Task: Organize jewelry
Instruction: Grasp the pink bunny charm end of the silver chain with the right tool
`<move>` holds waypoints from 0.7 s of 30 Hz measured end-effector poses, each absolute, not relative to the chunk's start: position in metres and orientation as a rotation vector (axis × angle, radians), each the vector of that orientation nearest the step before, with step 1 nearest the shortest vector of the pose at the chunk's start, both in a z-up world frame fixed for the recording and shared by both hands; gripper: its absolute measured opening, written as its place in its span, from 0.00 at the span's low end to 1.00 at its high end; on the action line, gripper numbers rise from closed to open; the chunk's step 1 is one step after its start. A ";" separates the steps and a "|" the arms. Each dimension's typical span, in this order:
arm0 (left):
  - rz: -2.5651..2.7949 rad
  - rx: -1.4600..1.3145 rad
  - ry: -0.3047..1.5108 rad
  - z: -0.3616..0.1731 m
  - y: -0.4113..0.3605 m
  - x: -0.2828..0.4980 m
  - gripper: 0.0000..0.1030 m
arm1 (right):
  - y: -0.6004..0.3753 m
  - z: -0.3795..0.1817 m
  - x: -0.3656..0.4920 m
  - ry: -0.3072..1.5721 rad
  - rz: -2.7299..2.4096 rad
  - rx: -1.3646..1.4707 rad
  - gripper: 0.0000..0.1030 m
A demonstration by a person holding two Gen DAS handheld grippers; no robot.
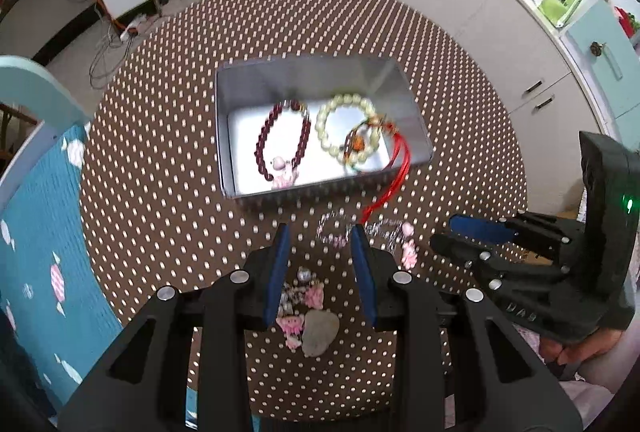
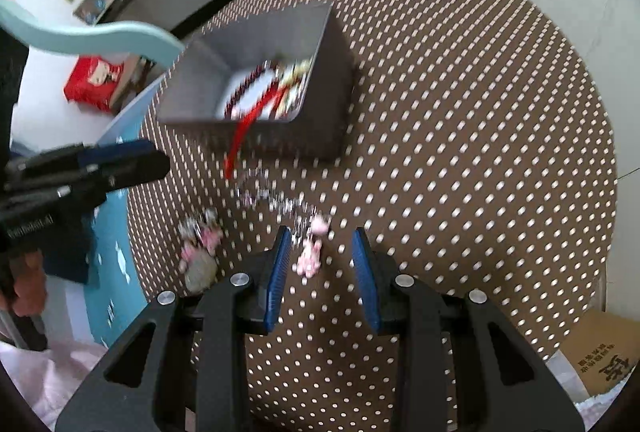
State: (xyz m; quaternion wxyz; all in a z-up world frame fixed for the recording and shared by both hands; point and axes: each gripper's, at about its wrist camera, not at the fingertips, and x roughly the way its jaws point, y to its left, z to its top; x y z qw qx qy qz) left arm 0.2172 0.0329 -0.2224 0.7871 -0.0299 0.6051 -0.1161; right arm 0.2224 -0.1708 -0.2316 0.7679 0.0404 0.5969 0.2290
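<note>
From my left wrist view, the tin [image 1: 320,71] sits at twelve o'clock on the dotted table [image 1: 160,191], open at the top. Inside it lie a dark red bracelet [image 1: 260,139] at the left and a pale green bracelet [image 1: 324,119] beside it, with a small orange-beaded piece [image 1: 356,143] overlapping the green one. A red tassel [image 1: 396,171] spills over the tin's near wall at five o'clock.

My left gripper [image 1: 320,236] stands with its jaws parted and nothing pressed between them. Below them lies a pink charm cluster [image 1: 308,296] with a grey stone [image 1: 320,332], on the cloth. A clear bead bracelet [image 1: 344,228] lies just past the fingertips, blurred, touching neither pad as far as I can tell.

My right gripper [image 2: 320,236] also has its jaws apart, empty. Between them lies a pink charm [image 2: 310,256] on the end of that clear bracelet [image 2: 272,195], which trails off toward eleven o'clock. In this view the tin [image 2: 320,103] lies at eleven o'clock too.
</note>
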 end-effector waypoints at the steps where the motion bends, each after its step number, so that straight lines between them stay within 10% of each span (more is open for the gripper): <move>1: -0.249 -0.070 1.315 -0.226 0.033 0.216 0.31 | -0.167 -0.236 0.220 1.307 0.499 0.067 0.30; 21: -0.239 -0.084 1.439 -0.270 0.035 0.196 0.31 | -0.114 -0.255 0.198 1.283 0.469 -0.154 0.21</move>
